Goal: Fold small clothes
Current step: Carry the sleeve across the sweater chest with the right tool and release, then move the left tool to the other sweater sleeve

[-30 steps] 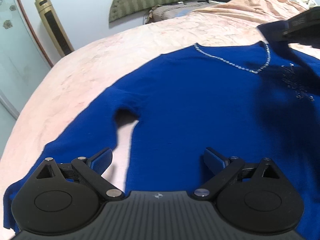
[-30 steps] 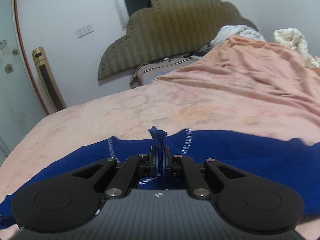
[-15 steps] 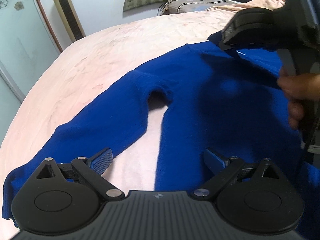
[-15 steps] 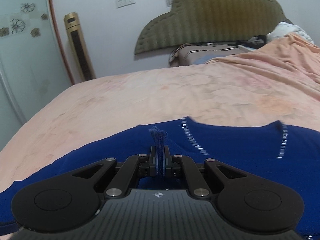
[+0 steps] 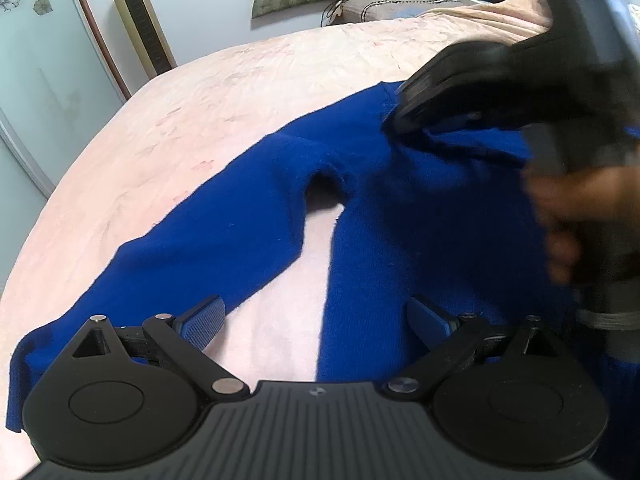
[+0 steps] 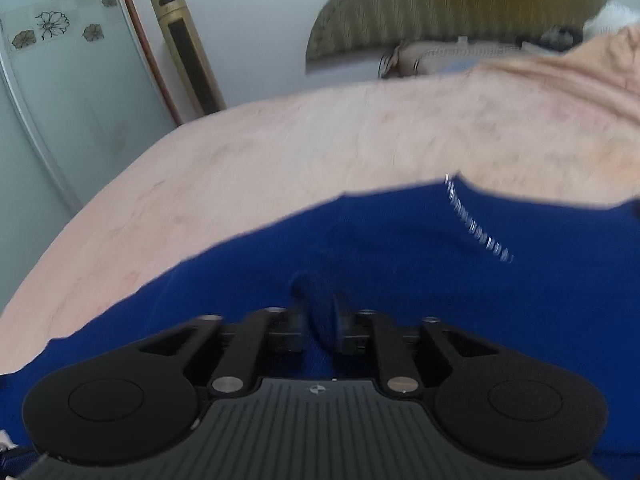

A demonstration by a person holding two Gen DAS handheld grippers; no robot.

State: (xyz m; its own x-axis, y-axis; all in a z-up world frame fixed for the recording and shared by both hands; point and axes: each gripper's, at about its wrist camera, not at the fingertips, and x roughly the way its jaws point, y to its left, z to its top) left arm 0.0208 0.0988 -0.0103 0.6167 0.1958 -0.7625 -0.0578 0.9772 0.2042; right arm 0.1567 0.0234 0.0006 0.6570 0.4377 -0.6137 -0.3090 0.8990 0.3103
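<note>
A royal-blue long-sleeved sweater (image 5: pixel 420 216) lies flat on a pink bedspread (image 5: pixel 224 112). Its left sleeve (image 5: pixel 192 252) stretches toward the lower left. My left gripper (image 5: pixel 316 320) is open and empty, low over the gap between sleeve and body. My right gripper (image 6: pixel 320 320) is shut on a pinch of blue sweater cloth (image 6: pixel 316 300) and carries it over the sweater's body. It also shows in the left wrist view (image 5: pixel 404 116) at upper right, a hand on its handle. A silver-beaded neckline (image 6: pixel 476 228) shows in the right wrist view.
A gold tower fan (image 5: pixel 136 20) stands by the wall at far left, next to a glass door (image 5: pixel 36 80). A padded headboard (image 6: pixel 460 4) and pillows (image 5: pixel 400 4) are at the bed's far end. Rumpled peach bedding (image 6: pixel 568 76) is heaped at right.
My right gripper has carried its pinch of blue cloth leftward across the sweater, toward the left sleeve. My left gripper stayed open and shifted slightly left along the sleeve.
</note>
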